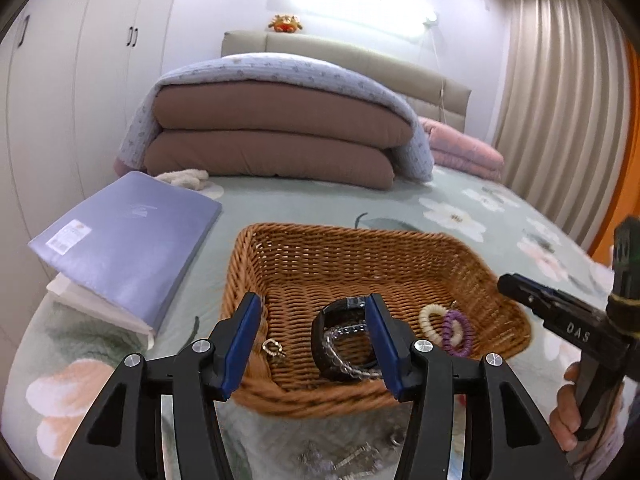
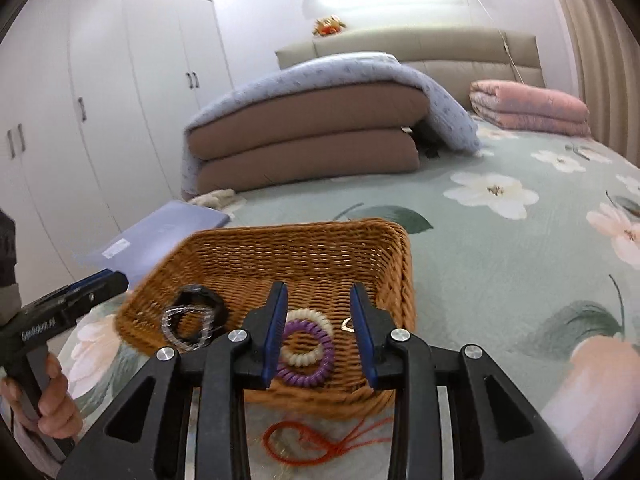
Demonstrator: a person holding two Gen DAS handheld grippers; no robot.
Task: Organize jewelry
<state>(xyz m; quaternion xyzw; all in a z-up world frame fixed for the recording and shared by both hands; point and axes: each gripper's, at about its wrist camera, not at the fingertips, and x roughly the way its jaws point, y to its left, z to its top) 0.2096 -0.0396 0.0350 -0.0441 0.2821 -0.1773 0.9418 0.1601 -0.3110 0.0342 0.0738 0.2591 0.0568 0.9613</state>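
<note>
Basket point(image 1: 352, 256) mid-frame is a warm honey-brown weave. Inside it: a black watch point(image 1: 340, 340) with a silvery chain bracelet point(image 1: 344, 356), plus two coil hair ties, one cream point(image 2: 306, 338), one purple point(image 2: 308, 364). Tiny gold-ish ring point(image 1: 273, 347), I think; it's small. Bedspread point(image 2: 500, 264) is pale sage green with big white and peach flowers and dark green leaves. Orange-red cord point(image 2: 316, 438) at bottom centre. Upper middle: brown folded duvet point(image 1: 276, 136) under a lavender-blue sprigged cover, pink quilt point(image 2: 532, 108) upper right. Lilac-blue book point(image 1: 128, 240) on the left. Gripper pads point(image 1: 244, 344) are deep blue on black.
</note>
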